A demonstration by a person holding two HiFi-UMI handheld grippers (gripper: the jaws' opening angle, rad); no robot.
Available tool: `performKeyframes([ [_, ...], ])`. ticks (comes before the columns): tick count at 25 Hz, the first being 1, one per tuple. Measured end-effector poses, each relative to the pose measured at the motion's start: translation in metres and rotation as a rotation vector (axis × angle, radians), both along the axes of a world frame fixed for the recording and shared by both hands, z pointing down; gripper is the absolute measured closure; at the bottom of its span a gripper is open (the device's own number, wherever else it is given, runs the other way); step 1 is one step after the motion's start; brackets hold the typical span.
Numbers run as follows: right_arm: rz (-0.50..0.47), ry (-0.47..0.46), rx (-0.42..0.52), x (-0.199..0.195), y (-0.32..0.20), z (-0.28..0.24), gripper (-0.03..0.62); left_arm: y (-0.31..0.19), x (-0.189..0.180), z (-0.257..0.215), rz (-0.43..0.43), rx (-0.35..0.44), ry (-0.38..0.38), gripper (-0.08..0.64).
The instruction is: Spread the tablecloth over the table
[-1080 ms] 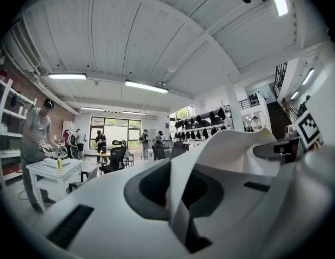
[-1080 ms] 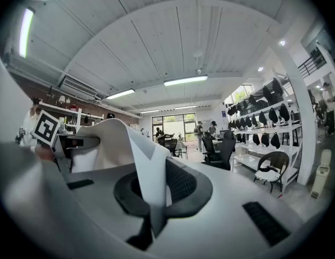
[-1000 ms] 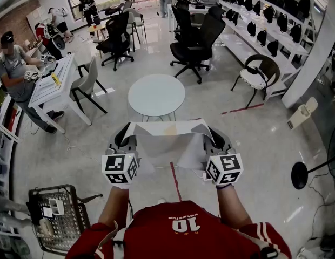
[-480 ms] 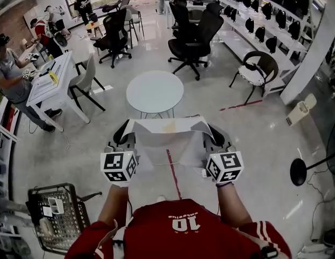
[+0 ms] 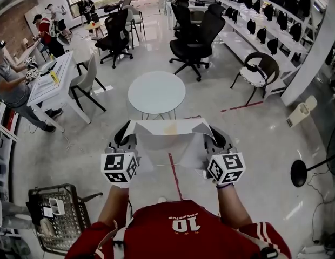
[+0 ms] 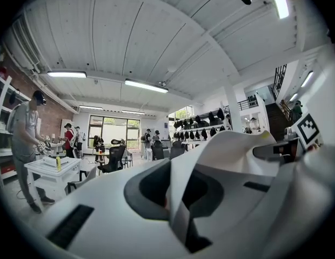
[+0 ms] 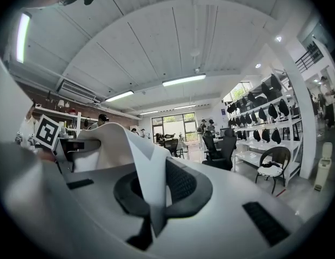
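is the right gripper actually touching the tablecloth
Touching. The right gripper view shows the right gripper with its jaws closed on an edge of the white tablecloth, the fabric pinched between them.

Both forearms are out front from the red sleeves, roughly parallel, grippers level and side by side. The left gripper point(image 5: 126, 131) has its jaws pinched tight on a fold of the tablecloth point(image 5: 167, 140), and the right gripper point(image 5: 211, 130) is the same deal. Hands seem tucked behind the marker cubes, hard to tell.

the tablecloth point(image 5: 167, 138) is hanging just before the round table point(image 5: 156, 93), office chairs point(image 5: 197, 35) standing behind it, a desk point(image 5: 44, 89) sitting left of it.
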State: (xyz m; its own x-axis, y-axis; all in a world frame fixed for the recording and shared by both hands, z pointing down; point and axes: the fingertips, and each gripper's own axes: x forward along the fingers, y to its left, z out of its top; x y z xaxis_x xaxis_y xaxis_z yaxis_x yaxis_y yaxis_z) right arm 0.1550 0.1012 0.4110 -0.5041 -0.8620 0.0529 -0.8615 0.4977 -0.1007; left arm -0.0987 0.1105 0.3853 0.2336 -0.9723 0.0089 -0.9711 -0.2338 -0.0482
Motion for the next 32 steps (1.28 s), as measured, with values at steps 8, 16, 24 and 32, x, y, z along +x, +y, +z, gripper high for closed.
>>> performKeyframes([
  [8, -0.002, 0.004, -0.002, -0.016, 0.001, -0.001, 0.577, 0.001, -0.017, 0.001, 0.006, 0.001, 0.015, 0.545],
  [16, 0.0, 0.011, 0.004, -0.04, 0.002, -0.004, 0.577, 0.002, -0.04, 0.001, 0.014, 0.004, 0.018, 0.545],
  [24, 0.017, 0.023, 0.004, -0.064, 0.008, -0.001, 0.577, 0.004, -0.065, 0.005, 0.03, 0.011, 0.025, 0.545],
  [32, 0.028, 0.035, -0.008, -0.069, 0.007, 0.003, 0.577, -0.002, -0.069, 0.008, 0.044, 0.016, 0.019, 0.545],
])
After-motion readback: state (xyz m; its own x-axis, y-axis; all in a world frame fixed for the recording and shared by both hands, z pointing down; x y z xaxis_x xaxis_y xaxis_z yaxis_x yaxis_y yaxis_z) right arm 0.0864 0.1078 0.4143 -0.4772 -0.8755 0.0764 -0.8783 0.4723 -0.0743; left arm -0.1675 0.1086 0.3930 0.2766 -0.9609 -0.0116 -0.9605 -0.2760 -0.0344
